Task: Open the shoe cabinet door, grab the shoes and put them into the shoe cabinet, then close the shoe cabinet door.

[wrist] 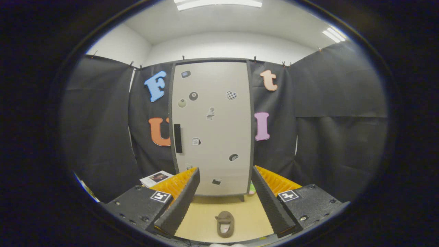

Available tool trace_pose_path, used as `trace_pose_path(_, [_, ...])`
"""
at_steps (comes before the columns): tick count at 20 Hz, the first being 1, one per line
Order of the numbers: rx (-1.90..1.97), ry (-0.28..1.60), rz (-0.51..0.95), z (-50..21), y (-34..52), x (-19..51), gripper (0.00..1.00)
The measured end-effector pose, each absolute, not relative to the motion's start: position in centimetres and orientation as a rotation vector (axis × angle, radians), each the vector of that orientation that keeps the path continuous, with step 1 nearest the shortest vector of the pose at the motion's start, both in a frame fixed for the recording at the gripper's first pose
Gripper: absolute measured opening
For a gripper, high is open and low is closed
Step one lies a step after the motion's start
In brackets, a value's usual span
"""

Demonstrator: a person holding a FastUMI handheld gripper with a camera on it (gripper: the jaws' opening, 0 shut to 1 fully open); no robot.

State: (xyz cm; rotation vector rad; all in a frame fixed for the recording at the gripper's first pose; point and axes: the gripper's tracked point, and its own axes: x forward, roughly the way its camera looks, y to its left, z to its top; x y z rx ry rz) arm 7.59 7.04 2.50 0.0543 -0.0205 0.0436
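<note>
A tall pale shoe cabinet (212, 127) stands against the booth's back wall, its door shut, with a dark vertical handle (177, 138) near its left edge and several small stickers on the door. A small brown shoe (225, 223) lies on the tan floor (205, 216) in front of the cabinet, seen low between my fingers and well below them. My gripper (224, 175) is open, held high and some way back from the cabinet, with nothing between its fingers.
A flat printed sheet or booklet (156, 177) lies on the floor left of the cabinet's foot. A small greenish thing (252, 188) shows at the cabinet's right foot. Black cloth walls close in on both sides.
</note>
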Motion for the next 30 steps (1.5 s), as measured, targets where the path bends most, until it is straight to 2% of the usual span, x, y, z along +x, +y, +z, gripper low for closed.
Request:
trace_pose_path(11, [0.058,-0.006,0.223,4.6,20.8,25.5,0.98])
trace_pose_path(17, [0.070,0.036,0.249,4.6,25.4,34.2,0.91])
trace_pose_path(23, [0.079,0.076,0.233,3.6,27.0,37.8,0.66])
trace_pose_path(26, [0.080,0.079,0.173,3.4,26.4,38.4,0.45])
trace_pose_path(30, [0.054,0.093,0.191,3.2,26.3,38.0,0.36])
